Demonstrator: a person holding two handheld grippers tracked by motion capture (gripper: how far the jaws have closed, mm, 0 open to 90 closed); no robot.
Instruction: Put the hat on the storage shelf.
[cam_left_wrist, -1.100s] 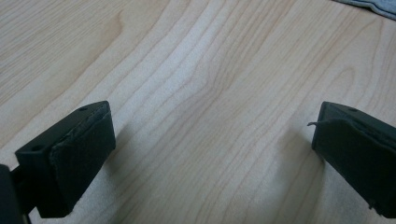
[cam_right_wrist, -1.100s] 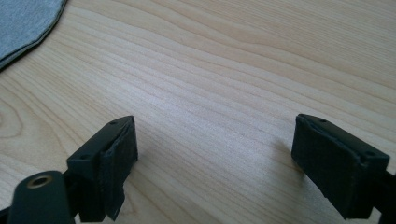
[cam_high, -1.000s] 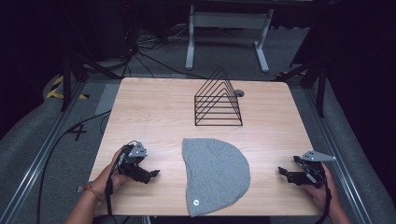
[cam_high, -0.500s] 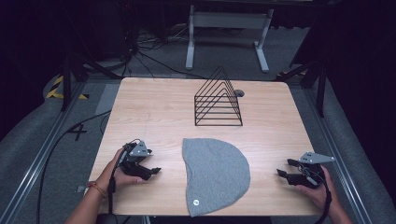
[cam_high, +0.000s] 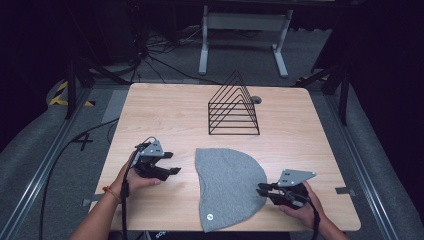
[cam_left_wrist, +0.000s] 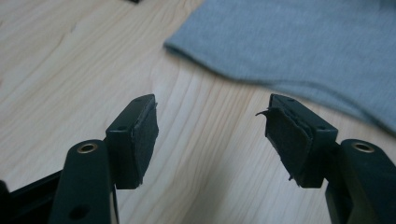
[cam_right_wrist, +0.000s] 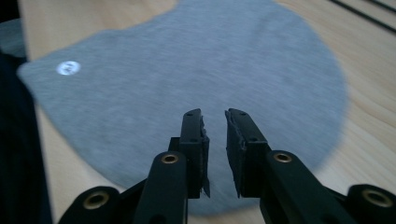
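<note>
On the left side of the wooden table (cam_high: 165, 115), a hand holds the left gripper (cam_high: 170, 171). It sits low over the wood and points toward the gray hat (cam_high: 227, 187). Its jaws have just been closing a bit, but they are apart, and there is nothing between them. In the left gripper view, you can see bare wood in the gap, and the edge of the hat (cam_left_wrist: 299, 42) lies a little way past the tips. The gripper is near the hat but not touching it.

The hat lies flat in the middle of the near part of the table. It is round on one side and straighter on the other. A small white dot (cam_high: 210, 216) is on it near the table's front edge. Behind the hat stands a black wire rack (cam_high: 233, 107), shaped like a pointy tent. It is apart from the hat.

On the right, another hand holds the right gripper (cam_high: 261, 189). Its tips are right at the hat's round edge. Its jaws have just been closing and are almost together, with a thin gap left. In the right gripper view, the jaws hang over the gray cloth (cam_right_wrist: 187, 84), and no cloth is pinched between them.
</note>
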